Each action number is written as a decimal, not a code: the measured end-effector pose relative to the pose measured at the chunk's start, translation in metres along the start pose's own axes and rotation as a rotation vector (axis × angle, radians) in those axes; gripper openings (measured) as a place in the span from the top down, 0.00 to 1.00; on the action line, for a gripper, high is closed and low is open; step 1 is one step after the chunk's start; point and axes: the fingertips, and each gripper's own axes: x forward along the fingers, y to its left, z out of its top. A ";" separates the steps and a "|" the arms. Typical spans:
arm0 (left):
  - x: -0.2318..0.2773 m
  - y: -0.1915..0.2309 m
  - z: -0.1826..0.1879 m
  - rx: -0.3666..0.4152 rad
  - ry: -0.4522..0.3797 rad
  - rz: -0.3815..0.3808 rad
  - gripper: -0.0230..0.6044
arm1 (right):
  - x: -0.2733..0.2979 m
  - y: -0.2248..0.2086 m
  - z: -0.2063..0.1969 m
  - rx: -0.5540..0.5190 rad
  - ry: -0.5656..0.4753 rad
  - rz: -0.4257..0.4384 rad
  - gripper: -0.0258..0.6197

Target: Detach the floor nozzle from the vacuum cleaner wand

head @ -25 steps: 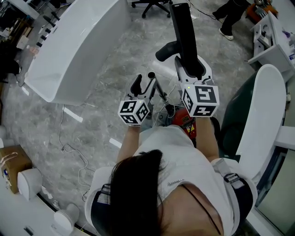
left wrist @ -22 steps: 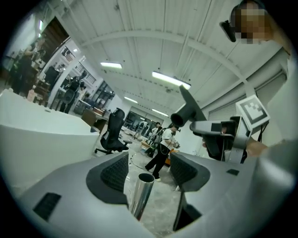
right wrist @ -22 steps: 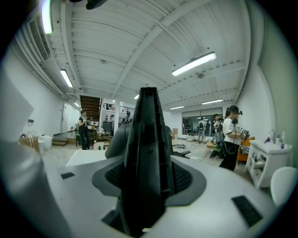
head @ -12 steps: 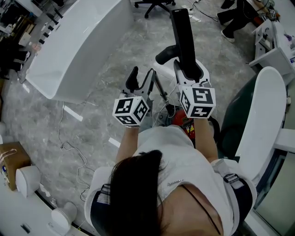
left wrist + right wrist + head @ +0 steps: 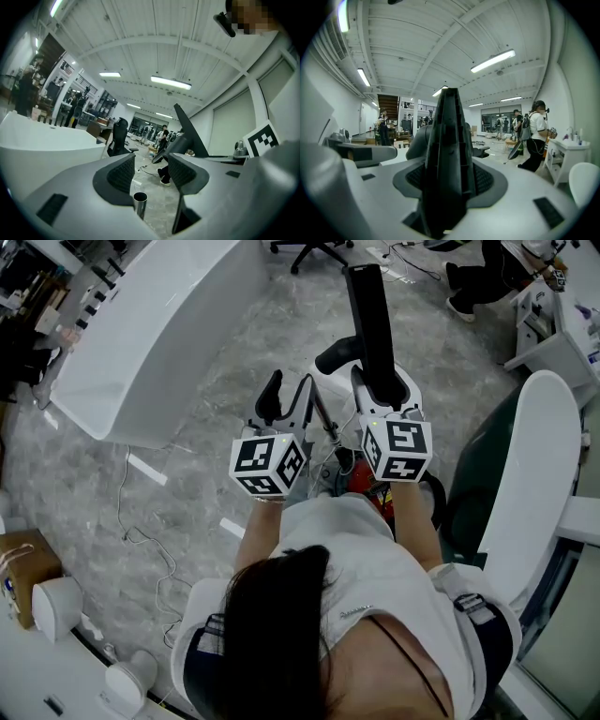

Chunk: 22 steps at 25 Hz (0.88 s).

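Right claw (image 5: 450,178) is clamped on the floor nozzle (image 5: 367,320): both pads press its flat black body, which juts away from the person toward the far side, its curved neck off to the left of it.

Wand (image 5: 139,202): a steel tube, its open end showing low between the jaws of the left claw (image 5: 151,172). Those jaws stand apart and have just been closing a little. The pads do not appear to touch the tube, so nothing is held on that side.

Judgement: a bare, open tube end suggests the nozzle is already off the wand or nearly so. No view shows the joint itself, so this is not certain.

To do the step well:
- Keep the right clamp firm and the nozzle level.
- Drop the left claw so its pads sit squarely on the tube, just behind the open end, then close.
- Draw the two apart along the tube's own line, with no bending or twisting.

The red vacuum body (image 5: 373,486) sits near, close in front of the person. A loose cord (image 5: 141,542) trails on the floor (image 5: 234,381) to the left, and a white table (image 5: 159,334) stands far left, well apart.
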 end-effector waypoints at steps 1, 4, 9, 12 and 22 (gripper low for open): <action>-0.001 -0.001 0.001 0.009 0.001 0.006 0.61 | -0.001 0.000 -0.001 0.000 0.002 0.000 0.61; -0.003 -0.003 0.001 0.031 0.010 0.032 0.63 | -0.004 0.000 -0.006 -0.002 0.011 0.004 0.61; -0.007 0.001 -0.003 0.048 0.025 0.085 0.77 | -0.003 0.002 -0.014 -0.006 0.020 0.010 0.61; -0.009 0.004 -0.004 0.058 0.031 0.106 0.82 | -0.002 0.004 -0.015 -0.010 0.022 0.020 0.61; -0.005 0.007 -0.015 0.138 0.116 0.161 0.95 | 0.005 0.012 -0.033 0.009 0.077 0.059 0.61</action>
